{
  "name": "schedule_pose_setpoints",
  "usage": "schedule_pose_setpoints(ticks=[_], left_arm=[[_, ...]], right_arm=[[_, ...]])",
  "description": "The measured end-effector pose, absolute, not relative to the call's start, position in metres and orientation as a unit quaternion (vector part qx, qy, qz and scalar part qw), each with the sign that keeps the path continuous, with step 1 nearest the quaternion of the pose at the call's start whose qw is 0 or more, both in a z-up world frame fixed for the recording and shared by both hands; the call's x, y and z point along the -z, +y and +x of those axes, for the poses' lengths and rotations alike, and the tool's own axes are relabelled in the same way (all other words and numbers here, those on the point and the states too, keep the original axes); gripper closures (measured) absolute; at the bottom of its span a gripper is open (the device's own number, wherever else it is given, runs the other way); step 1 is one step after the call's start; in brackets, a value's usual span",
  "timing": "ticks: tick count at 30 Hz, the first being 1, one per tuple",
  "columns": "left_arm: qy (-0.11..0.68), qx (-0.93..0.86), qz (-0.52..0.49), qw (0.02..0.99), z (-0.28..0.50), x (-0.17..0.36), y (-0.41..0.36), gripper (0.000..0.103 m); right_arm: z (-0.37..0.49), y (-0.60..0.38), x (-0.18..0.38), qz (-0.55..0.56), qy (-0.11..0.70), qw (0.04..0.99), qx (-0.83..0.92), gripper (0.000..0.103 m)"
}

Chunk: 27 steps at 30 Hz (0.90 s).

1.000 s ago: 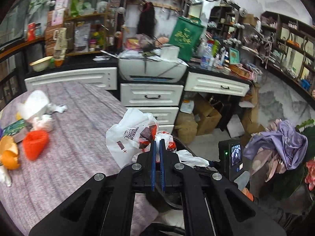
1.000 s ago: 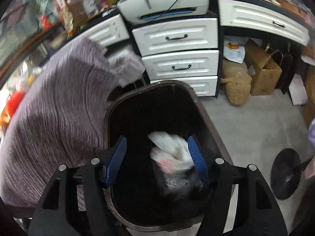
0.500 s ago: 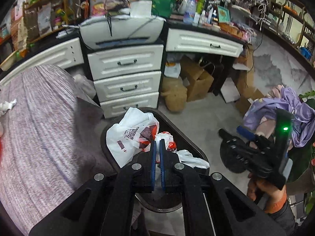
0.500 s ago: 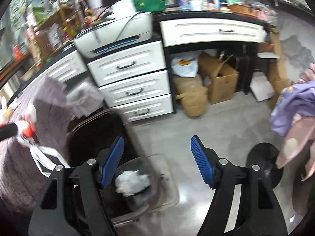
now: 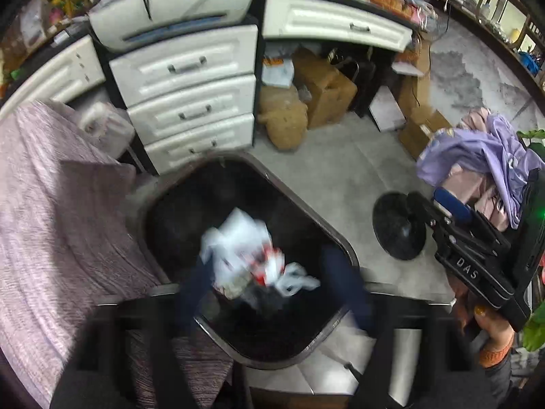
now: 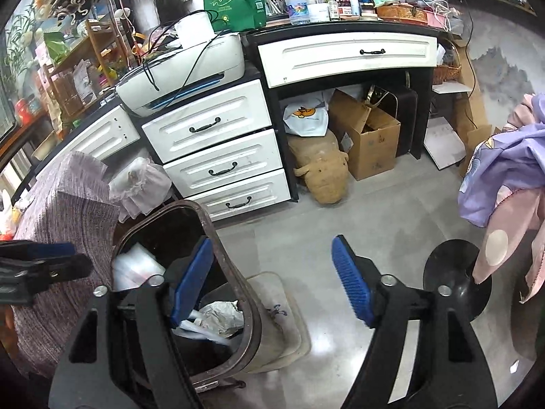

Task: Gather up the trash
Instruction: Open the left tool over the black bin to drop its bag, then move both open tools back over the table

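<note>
A dark brown trash bin (image 5: 344,248) stands on the floor beside the table. A white plastic bag with red print (image 5: 245,255) is blurred inside the bin's mouth, between my left gripper's spread fingers. My left gripper (image 5: 272,293) is open above the bin, its blue pads blurred. In the right wrist view the bin (image 6: 235,293) holds crumpled white trash (image 6: 218,317) and the white bag (image 6: 136,269). My right gripper (image 6: 272,283) is open and empty, just right of the bin, over the floor. The left gripper (image 6: 44,262) shows at that view's left edge.
A table with a purple-grey cloth (image 5: 51,221) lies left of the bin. White drawers (image 6: 218,143) and a printer (image 6: 184,71) stand behind. Cardboard boxes (image 6: 368,136) sit under the desk. A black round stand base (image 6: 456,279) and purple clothes (image 6: 504,170) are at the right.
My left gripper opened and let go of the white bag, which dropped into the bin. The right gripper swung up and to the right, away from the bin.
</note>
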State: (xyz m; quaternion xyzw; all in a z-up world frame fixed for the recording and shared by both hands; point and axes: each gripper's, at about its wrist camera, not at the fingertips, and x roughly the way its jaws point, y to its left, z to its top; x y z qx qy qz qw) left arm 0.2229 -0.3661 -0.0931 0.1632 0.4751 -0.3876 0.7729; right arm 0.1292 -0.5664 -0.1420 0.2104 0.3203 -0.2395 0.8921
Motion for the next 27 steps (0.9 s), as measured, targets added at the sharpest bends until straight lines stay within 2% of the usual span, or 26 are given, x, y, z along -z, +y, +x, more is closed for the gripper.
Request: schedule_pose_setpoints(ticks=[1,7,12,18,27], left_arm=[[0.462,0.393,0.158,0.779,0.219,0.088,-0.362,0.022],[0.414,0.405,0.139,0.803,0.206,0.058,-0.335,0.013],[0.380,0.394,0.130,0.826,0.196,0.039,-0.310,0.012],[0.349,0.376,0.101,0.852,0.192,0.021,-0.270,0.006],[0.324,0.304,0.064,0.894,0.189,0.002,-0.181,0.006]], right_arm=[[0.129,-0.565,0.141,0.211,0.317,0.893,0.240,0.021],[0.132,-0.554,0.132,0.200,0.312,0.901,0.227,0.021],[0.135,-0.538,0.121,0.175,0.309,0.910,0.215,0.021],[0.142,-0.511,0.102,0.140,0.304,0.925,0.181,0.017],[0.164,-0.441,0.064,0.086,0.304,0.945,0.085,0.016]])
